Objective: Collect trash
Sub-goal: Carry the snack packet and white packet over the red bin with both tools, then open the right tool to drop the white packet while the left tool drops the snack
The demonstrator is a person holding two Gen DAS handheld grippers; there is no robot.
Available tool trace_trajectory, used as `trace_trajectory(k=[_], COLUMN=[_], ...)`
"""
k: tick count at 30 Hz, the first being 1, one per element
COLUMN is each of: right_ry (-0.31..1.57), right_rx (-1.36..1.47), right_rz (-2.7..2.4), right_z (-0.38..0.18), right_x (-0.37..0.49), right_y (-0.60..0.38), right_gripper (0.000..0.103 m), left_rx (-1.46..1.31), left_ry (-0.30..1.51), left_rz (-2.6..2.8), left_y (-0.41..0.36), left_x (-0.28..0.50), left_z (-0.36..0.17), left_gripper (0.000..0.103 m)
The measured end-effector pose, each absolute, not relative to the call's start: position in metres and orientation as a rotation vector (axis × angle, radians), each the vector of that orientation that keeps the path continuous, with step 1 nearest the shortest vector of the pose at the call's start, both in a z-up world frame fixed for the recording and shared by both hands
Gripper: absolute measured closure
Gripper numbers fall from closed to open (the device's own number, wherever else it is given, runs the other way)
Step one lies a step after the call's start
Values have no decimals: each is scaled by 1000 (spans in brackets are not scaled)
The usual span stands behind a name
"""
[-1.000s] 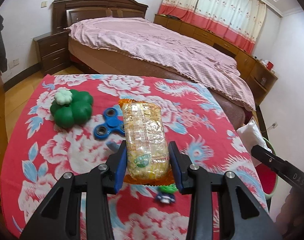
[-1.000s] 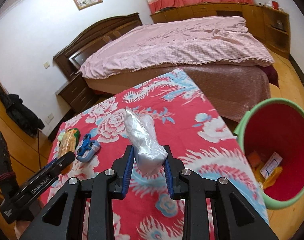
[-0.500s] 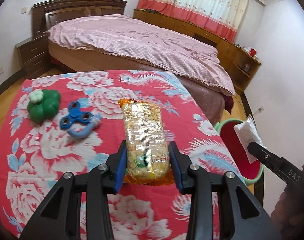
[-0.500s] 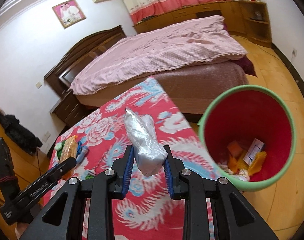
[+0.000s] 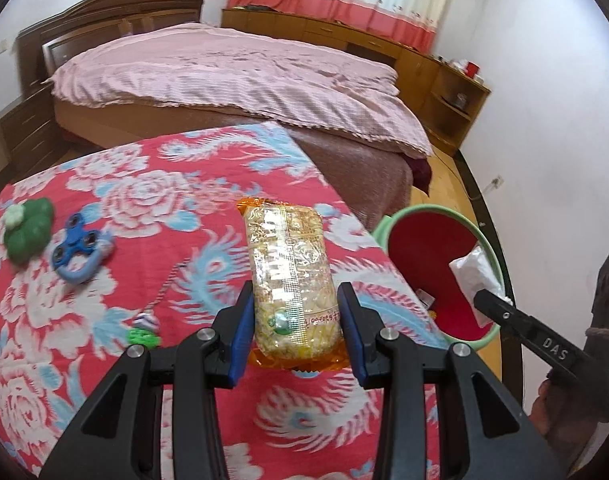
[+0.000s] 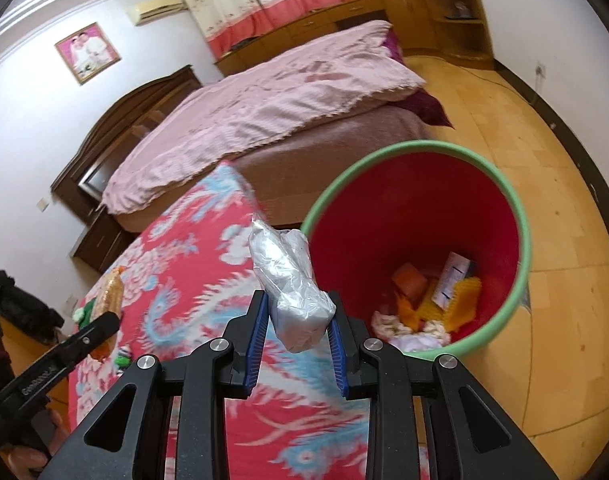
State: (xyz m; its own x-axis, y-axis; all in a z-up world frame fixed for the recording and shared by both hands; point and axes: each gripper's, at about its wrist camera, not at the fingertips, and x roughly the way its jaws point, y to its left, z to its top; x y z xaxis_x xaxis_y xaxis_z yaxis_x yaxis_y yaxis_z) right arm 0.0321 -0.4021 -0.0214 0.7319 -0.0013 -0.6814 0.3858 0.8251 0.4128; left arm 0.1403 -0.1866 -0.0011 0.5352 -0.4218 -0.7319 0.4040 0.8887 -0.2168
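Trash in two pieces, both held up off the floral tabletop (image 5: 104,360): the left hand-held gripper (image 5: 294,332) is clamped on a clear snack packet (image 5: 290,280) with orange ends, the right hand-held gripper (image 6: 294,330) on a crumpled silvery plastic bag (image 6: 292,288). Silvery bag sits near the rim of the green-rimmed red bin (image 6: 516,208), which stands on the floor beside the tabletop with wrappers inside. A green toy (image 5: 26,232) and blue fidget spinner (image 5: 76,240) lie at the tabletop's far left.

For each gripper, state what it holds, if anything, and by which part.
The left gripper holds the yellow snack packet by its near end. The right gripper holds the crumpled silver wrapper by its near end.
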Motion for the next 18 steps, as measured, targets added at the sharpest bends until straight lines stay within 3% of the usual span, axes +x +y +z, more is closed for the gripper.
trace_trajectory(k=[18], right_ry=[739], right_rx=[639], right_rz=[-326], right_z=[-46], right_x=[19], right_y=[-448], right_gripper=[72], left_rx=[72], left_ry=[914], left_rz=[-615], left_y=[-261], left_x=[140], left_z=[-17], left_gripper=[63])
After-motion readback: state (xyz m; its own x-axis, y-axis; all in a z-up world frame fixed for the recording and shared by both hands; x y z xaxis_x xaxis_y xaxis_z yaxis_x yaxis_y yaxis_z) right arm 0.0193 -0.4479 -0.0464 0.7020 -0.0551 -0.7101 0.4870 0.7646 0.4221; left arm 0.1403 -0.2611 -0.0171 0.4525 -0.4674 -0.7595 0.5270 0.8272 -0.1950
